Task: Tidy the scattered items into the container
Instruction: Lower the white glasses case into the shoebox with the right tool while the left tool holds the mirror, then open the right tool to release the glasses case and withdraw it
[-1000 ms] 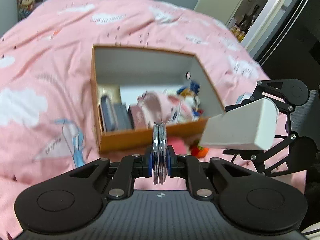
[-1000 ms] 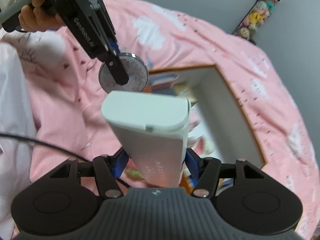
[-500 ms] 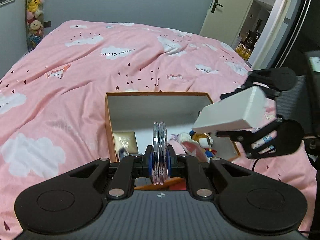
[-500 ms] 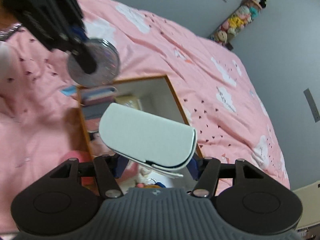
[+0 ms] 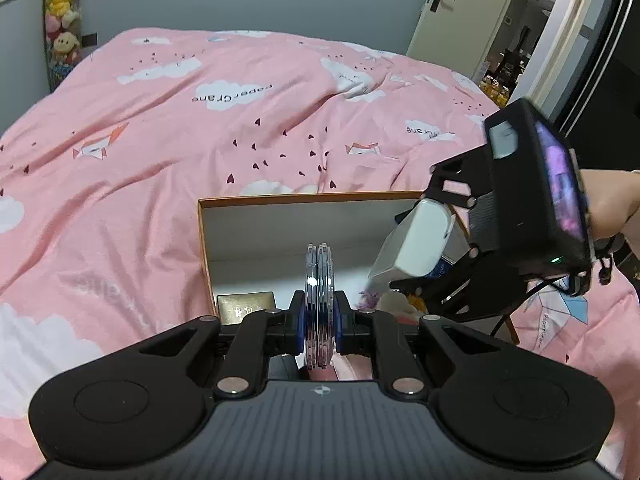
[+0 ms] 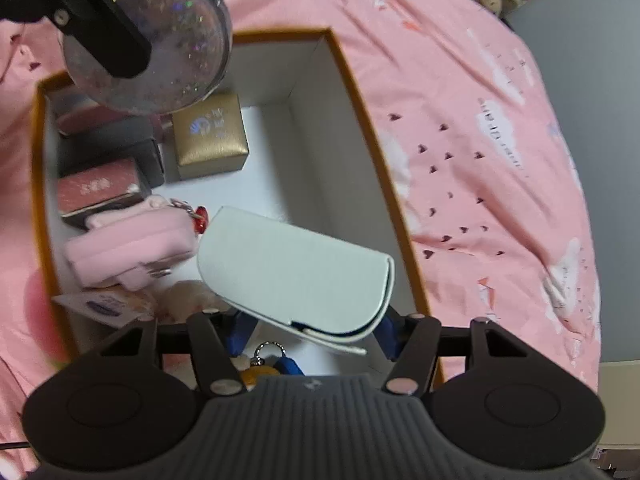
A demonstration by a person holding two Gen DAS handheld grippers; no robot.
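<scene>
Two items are carried over the container at once, so the step in hand is judged to be the placing step. The left gripper (image 5: 319,320) is closed on a round glittery compact (image 5: 319,300), which is held on its edge between the blue pads; in the right wrist view the compact (image 6: 176,40) hangs above the near-left part of the orange box (image 6: 352,92). The right gripper (image 6: 312,330) is clamped on a white case (image 6: 296,272), which is held tilted, and this case is seen above the white floor of the box, on the side where free space remains.

Inside the box a gold box (image 6: 210,136), a pink pouch (image 6: 128,252), a dark box and some small toys are already lying, mostly along one side. The box itself stands on a pink bedcover (image 5: 240,120).

For the next move, the white case probably needs to be lowered into the bare part of the floor and only then released, so that it does not drop on the pouch. The compact should be brought lower too, and a free spot must be chosen for it. Care is needed that the two grippers do not collide, because they are near each other over the same opening.
</scene>
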